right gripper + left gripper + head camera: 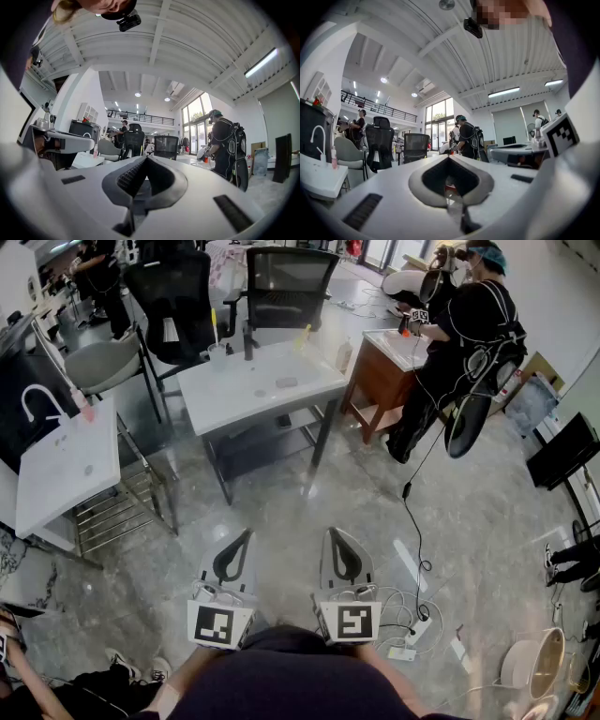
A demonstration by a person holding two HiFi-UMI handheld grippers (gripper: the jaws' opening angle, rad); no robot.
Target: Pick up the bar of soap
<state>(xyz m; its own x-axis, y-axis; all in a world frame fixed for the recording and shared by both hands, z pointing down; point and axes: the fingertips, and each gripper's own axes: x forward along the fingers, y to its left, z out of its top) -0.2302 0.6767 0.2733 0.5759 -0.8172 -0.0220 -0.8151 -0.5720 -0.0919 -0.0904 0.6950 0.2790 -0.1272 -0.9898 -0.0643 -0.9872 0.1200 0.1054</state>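
In the head view a white table (234, 395) stands a few steps ahead. On its top lies a small flat greyish block (286, 382), possibly the bar of soap; it is too small to be sure. My left gripper (247, 533) and right gripper (335, 532) are held side by side close to my body, well short of the table and pointing toward it. Both are shut with nothing between the jaws. In the left gripper view the left gripper (449, 157) has its jaw tips meeting, and the right gripper (146, 157) shows the same in its own view.
A cup (217, 354) stands on the table's far edge, with two black office chairs (286, 287) behind. A white sink unit (66, 465) with a wire rack (122, 507) stands left. A brown cabinet (380, 381) and a person in black (459, 343) are right. Cables (417, 624) lie on the floor.
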